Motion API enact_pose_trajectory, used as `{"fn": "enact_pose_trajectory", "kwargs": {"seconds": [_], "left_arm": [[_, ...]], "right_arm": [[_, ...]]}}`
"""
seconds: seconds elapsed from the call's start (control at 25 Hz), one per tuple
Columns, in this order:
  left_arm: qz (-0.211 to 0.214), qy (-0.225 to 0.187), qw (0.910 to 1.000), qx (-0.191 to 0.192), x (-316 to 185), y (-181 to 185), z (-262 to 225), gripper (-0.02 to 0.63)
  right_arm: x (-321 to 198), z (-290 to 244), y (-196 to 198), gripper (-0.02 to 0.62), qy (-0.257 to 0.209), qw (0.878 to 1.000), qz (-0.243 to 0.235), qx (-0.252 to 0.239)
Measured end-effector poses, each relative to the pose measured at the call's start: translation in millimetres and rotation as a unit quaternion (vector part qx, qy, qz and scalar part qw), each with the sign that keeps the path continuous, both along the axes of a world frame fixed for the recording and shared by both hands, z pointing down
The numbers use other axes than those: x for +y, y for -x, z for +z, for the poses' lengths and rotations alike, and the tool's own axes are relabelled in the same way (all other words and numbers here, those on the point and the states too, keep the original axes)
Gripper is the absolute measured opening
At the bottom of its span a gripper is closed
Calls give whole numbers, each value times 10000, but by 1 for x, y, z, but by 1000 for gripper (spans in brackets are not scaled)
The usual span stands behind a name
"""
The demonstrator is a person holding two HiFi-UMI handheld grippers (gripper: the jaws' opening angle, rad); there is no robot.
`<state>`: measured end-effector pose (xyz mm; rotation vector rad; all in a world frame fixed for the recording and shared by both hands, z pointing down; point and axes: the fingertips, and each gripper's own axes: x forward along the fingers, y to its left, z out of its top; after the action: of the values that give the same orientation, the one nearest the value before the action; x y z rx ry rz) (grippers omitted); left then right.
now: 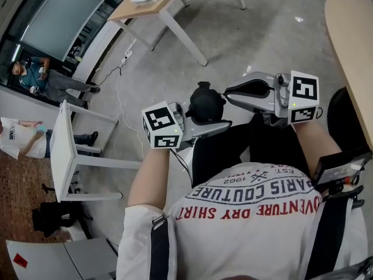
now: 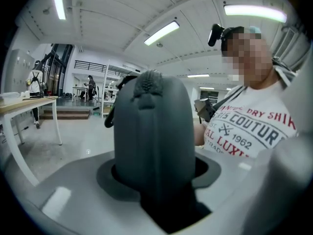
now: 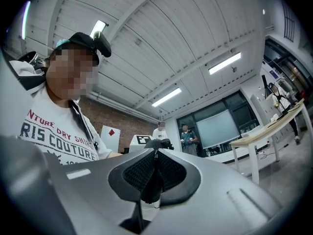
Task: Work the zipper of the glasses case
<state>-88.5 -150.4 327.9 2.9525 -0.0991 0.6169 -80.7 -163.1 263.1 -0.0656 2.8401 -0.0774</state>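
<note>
Open floor [image 1: 245, 45] ahead; white table [image 1: 64, 156] at left, wooden tabletop [image 1: 349, 45] close at right.

Head view: from above, steeply down over the shirt [image 1: 250, 197].
Left gripper view: close along its fingers [image 2: 63, 180], facing right.
Right gripper view: close along its fingers [image 3: 220, 180], facing left.
Shared: shirt.

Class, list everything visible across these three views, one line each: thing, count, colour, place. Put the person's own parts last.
glasses case: one, black, clamped in left gripper.
zipper tab: one, dark, pinched in right gripper.
wooden table: one, tan, far ahead.
curved tabletop: one, tan, right edge.
white table: one, white, left.
bystanders: two, teal and white tops, far left.
ceiling lights: several, white, overhead.
T-shirt: one, white with print, wearer's torso.
left gripper: one, grey, shut on case.
right gripper: one, grey, shut on tab.
</note>
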Motion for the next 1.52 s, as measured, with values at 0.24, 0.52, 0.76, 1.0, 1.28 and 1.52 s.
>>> {"fn": "enact_pose_trajectory", "kwargs": {"seconds": [0.24, 0.52, 0.76, 1.0, 1.28, 1.52], "left_arm": [[-87, 152, 9989, 444, 0, -1, -11, 245], [-118, 359, 9942, 1009, 0, -2, -25, 245], [-162, 487, 9902, 1302, 1, -1, -30, 245], [-242, 628, 9830, 1707, -2, -3, -40, 245], [-321, 900, 9682, 2311, -5, -2, -50, 245], [-401, 1060, 9533, 2801, -9, 3, -63, 245]], "right_arm": [[0, -2, 1, 23, 45, 10000, -38, -41], [2, -4, 3, 23, 63, 9999, -89, -64], [3, -4, 6, 23, 72, 9999, -111, -105], [2, -5, 5, 23, 82, 9998, -151, -130], [3, -3, 5, 21, 87, 9998, -148, -112], [4, -1, 7, 21, 66, 9998, -173, -74]]}}
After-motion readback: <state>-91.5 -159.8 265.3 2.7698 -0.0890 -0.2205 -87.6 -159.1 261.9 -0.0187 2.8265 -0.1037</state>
